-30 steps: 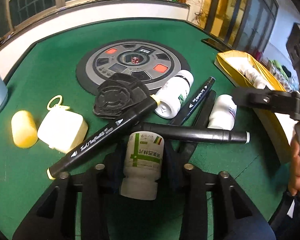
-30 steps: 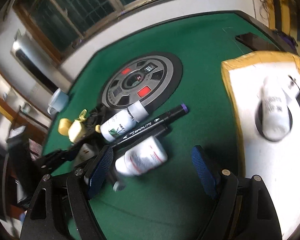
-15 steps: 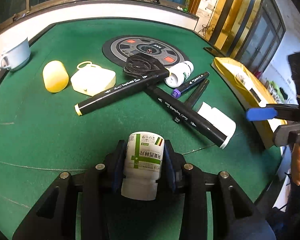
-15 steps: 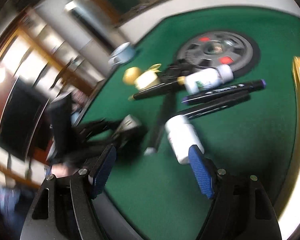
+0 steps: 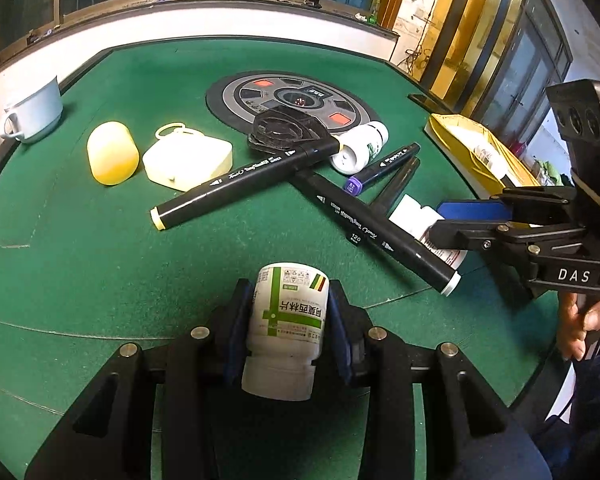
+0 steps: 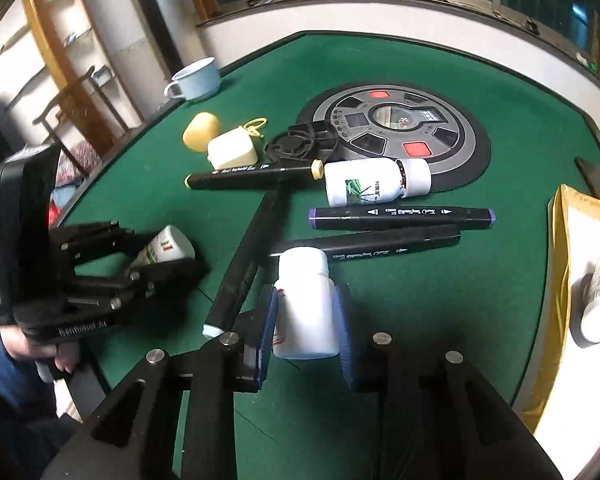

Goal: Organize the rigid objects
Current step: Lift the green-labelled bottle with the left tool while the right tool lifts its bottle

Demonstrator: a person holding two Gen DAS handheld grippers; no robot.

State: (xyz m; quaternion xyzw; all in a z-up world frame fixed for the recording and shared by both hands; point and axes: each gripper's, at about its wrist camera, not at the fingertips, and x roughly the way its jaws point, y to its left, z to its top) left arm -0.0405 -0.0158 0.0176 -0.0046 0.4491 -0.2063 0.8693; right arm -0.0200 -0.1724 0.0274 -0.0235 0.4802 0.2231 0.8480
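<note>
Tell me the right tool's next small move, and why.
Probably lift straight up. The right tool has just been closing and its pads now flank the white bottle, which lies against a black marker; rising first should clear it before carrying to the yellow tray. The left tool already holds the green-label bottle.

Around the round grey dial panel [image 6: 396, 128] you have four black markers [image 6: 402, 216]. You also have four white pill bottles [image 6: 376, 182]: three on the green felt on the near side of the panel and one in the yellow tray [image 6: 560, 240] to its right. Left of the panel you have two pale yellow cases [image 6: 232, 150], one black fan [image 6: 295, 146] and one blue mug [image 6: 195, 80].
</note>
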